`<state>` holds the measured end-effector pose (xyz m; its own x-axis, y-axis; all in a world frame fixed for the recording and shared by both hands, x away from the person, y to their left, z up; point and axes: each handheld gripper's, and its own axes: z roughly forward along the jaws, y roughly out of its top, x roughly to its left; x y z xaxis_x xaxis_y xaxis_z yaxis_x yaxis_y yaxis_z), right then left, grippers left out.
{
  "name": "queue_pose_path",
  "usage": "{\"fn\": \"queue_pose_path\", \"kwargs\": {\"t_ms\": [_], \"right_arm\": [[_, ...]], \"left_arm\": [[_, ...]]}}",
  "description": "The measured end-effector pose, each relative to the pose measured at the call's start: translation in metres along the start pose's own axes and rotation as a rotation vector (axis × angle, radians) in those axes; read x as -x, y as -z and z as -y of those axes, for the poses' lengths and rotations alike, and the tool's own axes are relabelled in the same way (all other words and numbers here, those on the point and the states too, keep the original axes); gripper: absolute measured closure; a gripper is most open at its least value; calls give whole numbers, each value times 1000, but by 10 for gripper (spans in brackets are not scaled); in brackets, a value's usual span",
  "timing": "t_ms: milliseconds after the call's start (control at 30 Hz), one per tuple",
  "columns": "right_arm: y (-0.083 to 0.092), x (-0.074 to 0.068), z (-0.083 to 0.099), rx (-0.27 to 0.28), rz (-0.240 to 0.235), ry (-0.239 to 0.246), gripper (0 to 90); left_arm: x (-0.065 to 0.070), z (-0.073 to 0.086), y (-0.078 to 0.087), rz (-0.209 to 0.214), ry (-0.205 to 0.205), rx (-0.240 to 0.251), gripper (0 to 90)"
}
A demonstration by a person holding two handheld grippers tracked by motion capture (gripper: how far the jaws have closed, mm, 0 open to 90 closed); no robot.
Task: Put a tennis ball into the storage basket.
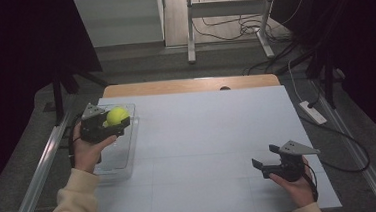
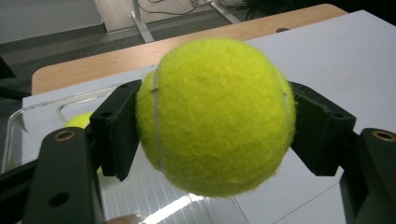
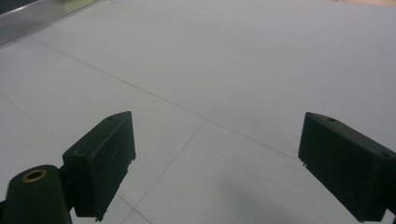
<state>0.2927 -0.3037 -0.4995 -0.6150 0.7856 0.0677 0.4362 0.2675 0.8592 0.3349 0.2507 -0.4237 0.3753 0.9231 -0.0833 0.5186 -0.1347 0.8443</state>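
At about nine o'clock on the white counter (image 1: 204, 150), the left gripper (image 1: 111, 122) has its fingers (image 2: 116, 130) pressed against both sides of a yellow tennis ball (image 1: 117, 115), holding it in the air just above a clear plastic tray (image 1: 124, 158). In the left gripper view, a second yellow ball (image 2: 79, 120) peeks out behind the left finger, lying inside that tray. At about four o'clock, well apart from the tray, the right gripper (image 1: 265, 164) is held over bare counter with its fingers (image 3: 100, 161) spread wide and nothing between them.
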Motion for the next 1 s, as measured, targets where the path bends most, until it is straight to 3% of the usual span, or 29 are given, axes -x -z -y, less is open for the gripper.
{"fn": "queue_pose_path", "kwargs": {"t_ms": [1000], "right_arm": [[-1,0,0,-2,1,1,112]], "left_arm": [[-38,15,8,-82,66,-44,268]]}}
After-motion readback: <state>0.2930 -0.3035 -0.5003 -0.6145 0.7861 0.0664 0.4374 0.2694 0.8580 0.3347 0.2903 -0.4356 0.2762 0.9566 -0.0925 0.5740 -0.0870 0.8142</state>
